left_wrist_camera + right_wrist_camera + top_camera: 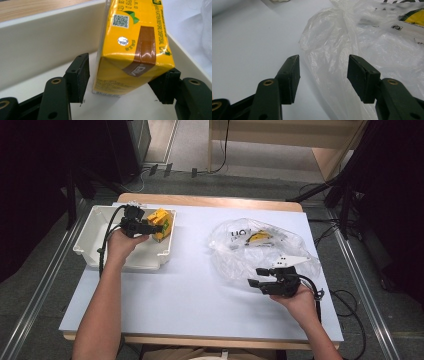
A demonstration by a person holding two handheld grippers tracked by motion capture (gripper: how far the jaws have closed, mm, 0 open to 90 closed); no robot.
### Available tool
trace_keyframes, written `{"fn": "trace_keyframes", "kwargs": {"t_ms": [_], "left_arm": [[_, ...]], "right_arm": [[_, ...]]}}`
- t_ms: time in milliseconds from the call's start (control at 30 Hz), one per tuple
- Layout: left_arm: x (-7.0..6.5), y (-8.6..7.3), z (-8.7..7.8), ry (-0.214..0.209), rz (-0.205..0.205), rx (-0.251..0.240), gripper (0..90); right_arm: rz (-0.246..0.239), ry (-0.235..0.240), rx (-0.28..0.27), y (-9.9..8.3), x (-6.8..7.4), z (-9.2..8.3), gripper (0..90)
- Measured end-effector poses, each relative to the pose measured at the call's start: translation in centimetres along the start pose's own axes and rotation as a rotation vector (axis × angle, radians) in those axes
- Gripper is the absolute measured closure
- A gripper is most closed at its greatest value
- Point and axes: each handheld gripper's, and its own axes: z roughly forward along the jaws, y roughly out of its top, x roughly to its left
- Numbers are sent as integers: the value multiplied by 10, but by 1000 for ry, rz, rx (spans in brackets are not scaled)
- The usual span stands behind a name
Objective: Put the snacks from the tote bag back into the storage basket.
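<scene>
A yellow drink carton (161, 222) leans tilted inside the white bin (95, 236) at the table's left. My left gripper (149, 226) reaches into the bin from the left. In the left gripper view the carton (132, 47) stands between the jaws of the left gripper (126, 66); a gap shows between the left pad (82, 77) and the carton's side, so the jaws are open. At the right, my right gripper (255, 276) stands open at the near edge of a clear plastic bag (260, 252). A fold of the bag (362, 37) lies loose between the right gripper's (323, 62) jaws.
Another yellow carton (260, 237) lies inside the bag, also seen as a yellow corner (415, 17) through the plastic. The white table sheet (190, 280) spreads between bin and bag. The bin's wall (50, 42) rises close behind the left jaws.
</scene>
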Motion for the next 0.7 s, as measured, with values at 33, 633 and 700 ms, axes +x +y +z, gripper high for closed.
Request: {"fn": "trace_keyframes", "kwargs": {"t_ms": [33,633,700], "left_arm": [[0,-1,-1,-5,-6,-5,389],[-10,-20,-28,-9,30,17,576],[-11,-22,-31,-19,36,15,637]], "right_arm": [[1,0,1,0,0,0,451],[7,-2,-3,0,-1,-1,448],[7,-1,-3,0,-1,-1,448]]}}
